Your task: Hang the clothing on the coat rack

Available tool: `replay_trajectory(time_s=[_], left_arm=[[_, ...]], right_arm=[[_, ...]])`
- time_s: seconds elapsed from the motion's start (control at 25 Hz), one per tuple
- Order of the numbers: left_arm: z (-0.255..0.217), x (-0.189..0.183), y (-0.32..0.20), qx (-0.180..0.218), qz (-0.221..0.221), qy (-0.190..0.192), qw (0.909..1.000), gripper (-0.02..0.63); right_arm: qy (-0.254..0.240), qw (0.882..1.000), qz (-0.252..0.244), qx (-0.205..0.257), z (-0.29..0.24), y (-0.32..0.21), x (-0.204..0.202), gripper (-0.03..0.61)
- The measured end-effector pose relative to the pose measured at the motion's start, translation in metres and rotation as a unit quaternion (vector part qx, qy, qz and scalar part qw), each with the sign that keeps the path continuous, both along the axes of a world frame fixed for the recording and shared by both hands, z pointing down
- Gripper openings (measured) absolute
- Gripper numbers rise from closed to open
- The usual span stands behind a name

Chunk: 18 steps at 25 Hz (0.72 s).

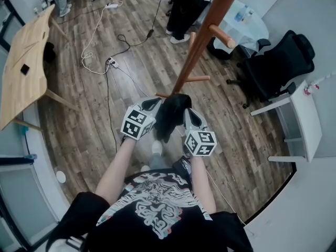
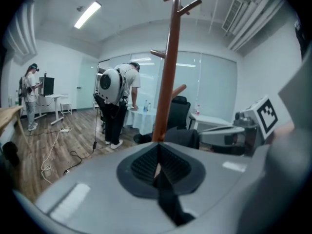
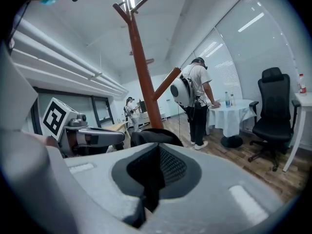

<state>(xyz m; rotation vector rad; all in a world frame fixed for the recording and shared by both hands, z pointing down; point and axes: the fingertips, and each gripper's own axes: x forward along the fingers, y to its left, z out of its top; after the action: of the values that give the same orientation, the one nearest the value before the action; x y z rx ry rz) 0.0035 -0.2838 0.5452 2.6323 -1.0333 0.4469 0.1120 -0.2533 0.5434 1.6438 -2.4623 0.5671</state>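
Left gripper [image 1: 156, 105] is clamped on a strip of the black garment [image 1: 171, 114], and the right gripper [image 1: 187, 113] is clamped on it too. Garment is bunched between them, low in front of the rack [image 1: 203, 33] pole, on no peg. Gripper views show fabric pinched in both jaws, which the head view hides. Left of rack: wooden table [image 1: 23, 67], floor cables [image 1: 97, 46]. Behind rack: a standing person [image 1: 184, 7]. Right of rack: office chair [image 1: 278, 62].
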Motion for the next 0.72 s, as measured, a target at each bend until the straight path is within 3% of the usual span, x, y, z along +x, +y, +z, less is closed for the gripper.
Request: replay_trajectory(time_s=[0.16,0.4,0.72], left_arm=[[-0.012,-0.005,0.007,0.034,-0.006,0.000,0.9994,-0.011],[-0.014,0.001,0.031,0.026,0.004,-0.010,0.9996,-0.011],[-0.040,-0.006,0.080,0.065,-0.004,-0.026,0.9975,-0.011]], right_arm=[[0.001,1.000,-0.009,0.007,-0.009,0.012,-0.003,-0.002],[0.006,1.000,-0.005,0.026,-0.023,0.034,-0.004,-0.002],[0.017,0.999,-0.010,0.044,-0.038,0.081,-0.015,-0.002]])
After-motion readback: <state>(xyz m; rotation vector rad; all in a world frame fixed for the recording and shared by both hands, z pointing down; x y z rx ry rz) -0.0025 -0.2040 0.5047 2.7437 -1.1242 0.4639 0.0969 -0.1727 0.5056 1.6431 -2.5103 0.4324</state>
